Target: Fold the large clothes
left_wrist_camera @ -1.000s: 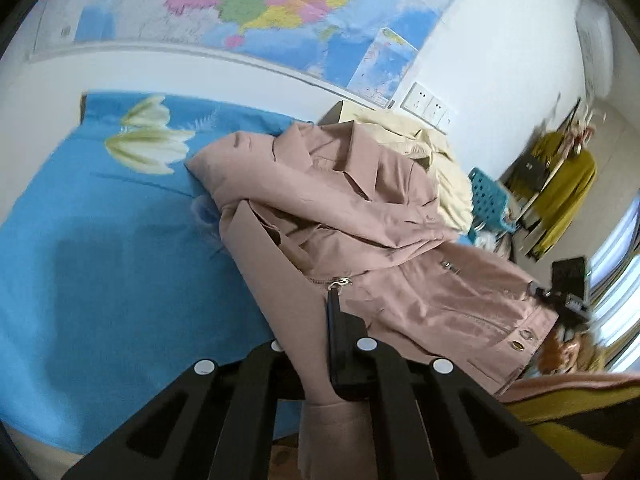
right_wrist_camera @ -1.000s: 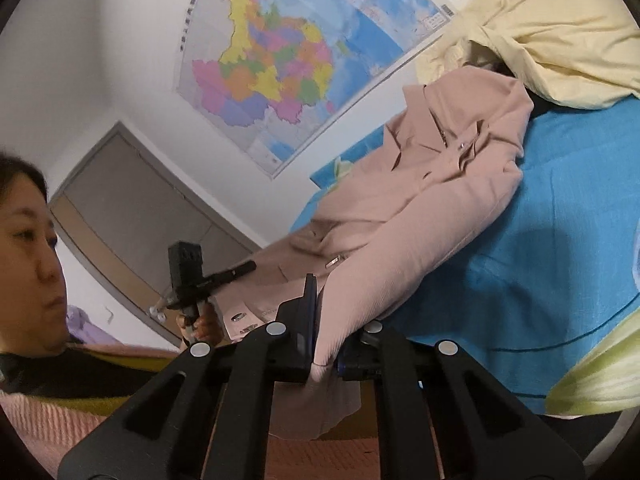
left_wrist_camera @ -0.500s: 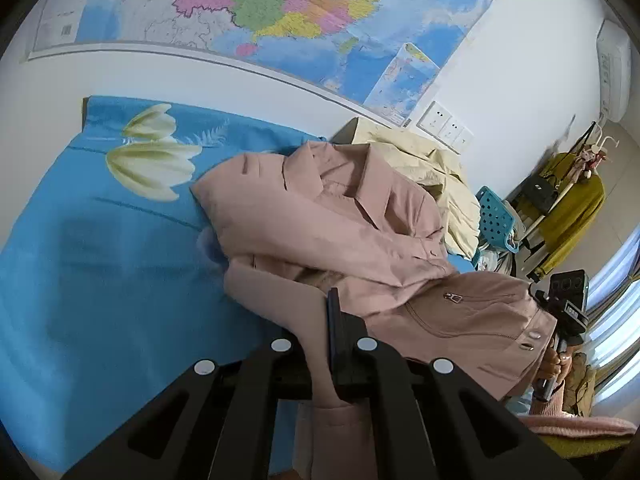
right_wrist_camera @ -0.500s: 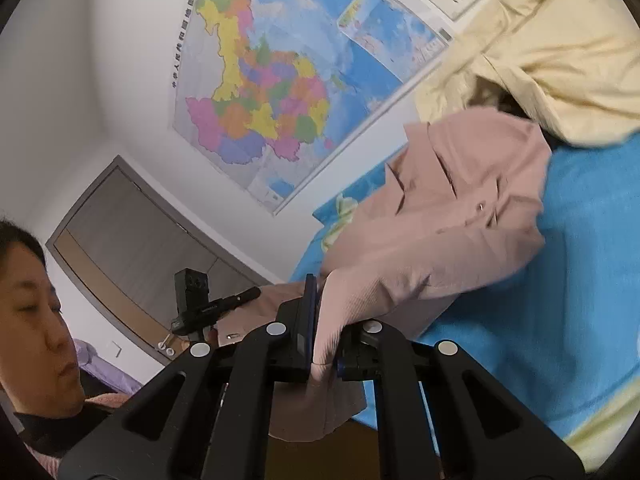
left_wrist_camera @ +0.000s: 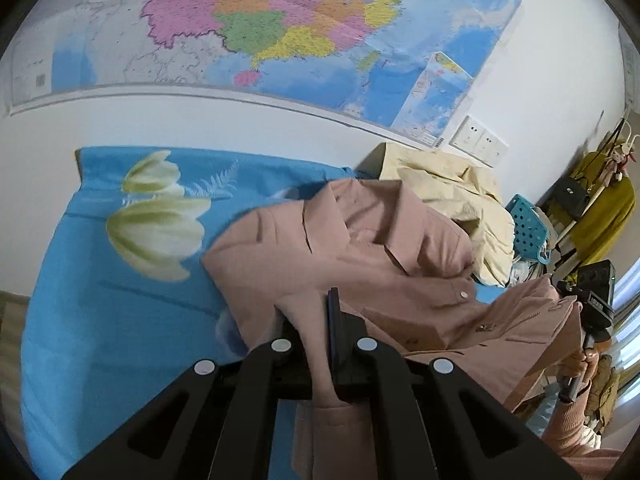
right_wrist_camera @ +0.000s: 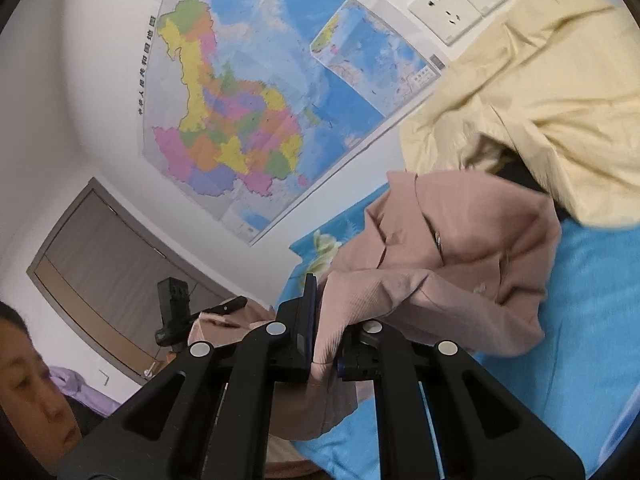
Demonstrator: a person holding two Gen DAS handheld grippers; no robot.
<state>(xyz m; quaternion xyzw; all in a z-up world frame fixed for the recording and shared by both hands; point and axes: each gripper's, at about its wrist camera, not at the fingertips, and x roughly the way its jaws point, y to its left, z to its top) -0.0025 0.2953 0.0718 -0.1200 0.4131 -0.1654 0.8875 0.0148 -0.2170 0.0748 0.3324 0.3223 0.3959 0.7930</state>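
A dusty pink jacket point(left_wrist_camera: 360, 248) lies bunched on a blue bed sheet point(left_wrist_camera: 100, 312), collar toward the wall. My left gripper point(left_wrist_camera: 316, 320) is shut on a fold of its lower edge, and the cloth hangs down between the fingers. In the right wrist view the same pink jacket point(right_wrist_camera: 460, 272) is doubled over itself, and my right gripper point(right_wrist_camera: 324, 320) is shut on another part of its hem. The stretch of hem between the two grippers is lifted off the bed. The right gripper point(left_wrist_camera: 592, 300) also shows at the far right of the left wrist view.
A pale yellow garment point(right_wrist_camera: 540, 100) lies heaped at the head of the bed by the wall sockets point(right_wrist_camera: 460, 4). A large map point(left_wrist_camera: 300, 28) covers the wall. A blue perforated basket point(left_wrist_camera: 528, 236) and a clothes rack point(left_wrist_camera: 592, 208) stand right of the bed. The person point(right_wrist_camera: 28, 380) is at the lower left.
Both grippers have risen and carried the jacket's hem toward the collar end. The lower half now folds over the upper half, and more blue sheet shows in front.
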